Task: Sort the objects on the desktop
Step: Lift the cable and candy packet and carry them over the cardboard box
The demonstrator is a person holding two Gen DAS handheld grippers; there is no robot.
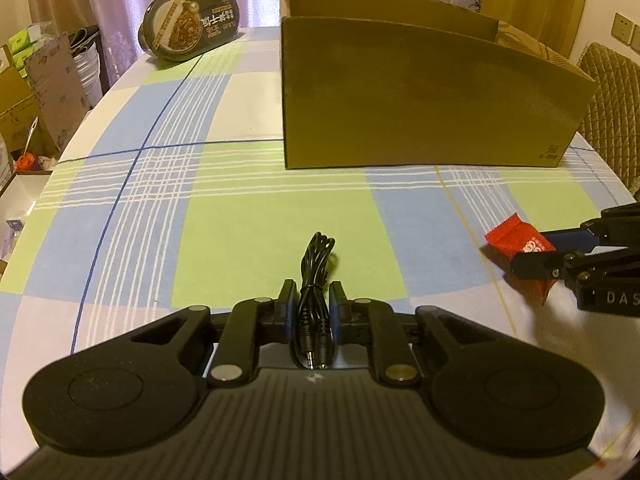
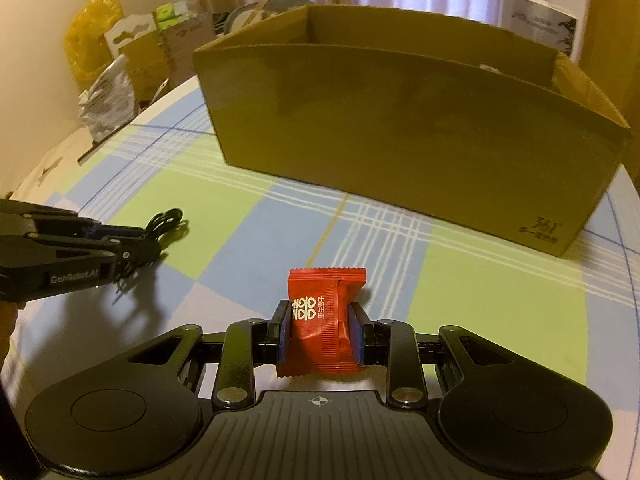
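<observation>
- Left wrist view: the left gripper (image 1: 314, 300) pinches a bundled black audio cable (image 1: 316, 276), its two jack plugs pointing back at the camera, the looped end sticking out forward above the checked tablecloth (image 1: 240, 216).
- Right wrist view: the right gripper (image 2: 322, 328) is clamped on a red candy packet (image 2: 322, 320), which stands upright between the blue pads.
- Both loads look lifted clear of the table, and the open cardboard box (image 1: 420, 92) sits straight ahead, well apart from either tool.
- My read: carry is next. Each gripper should rise above the near wall before moving forward, or packet or cable loop may snag the rim.
- A divider shows inside the box, so pick the compartment before letting go.
- The grippers fly side by side; keep them apart over the box.
- Off to the far left lies a dark instant-food tub (image 1: 188, 20), out of the way; nothing blocks the route.
</observation>
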